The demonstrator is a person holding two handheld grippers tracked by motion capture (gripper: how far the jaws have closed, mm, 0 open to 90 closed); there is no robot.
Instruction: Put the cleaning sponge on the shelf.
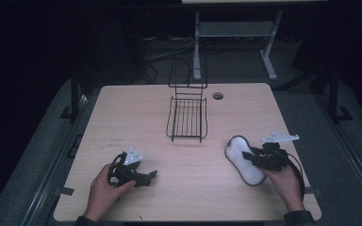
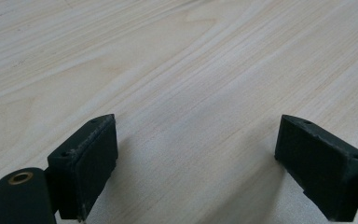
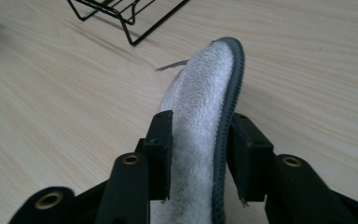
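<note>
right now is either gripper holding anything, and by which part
The right gripper clamps the white insole across its thickness near one end; the left gripper is open, holding nothing.

We find the high view dim overall: the wooden table (image 1: 179, 141) is the one evenly lit surface, and the surroundings fall into near black at both sides and along the top. The wire rack (image 1: 187, 117) throws a faint, short shadow toward the near edge. That view is soft and grainy, with fine detail lost.

In the left gripper view the wood grain is bright and clear, with soft shadows spreading beside each jaw.

In the right gripper view the grey-edged white insole (image 3: 200, 116) is sharp; the rack (image 3: 121, 14) behind looks slightly soft. We note no glare.
</note>
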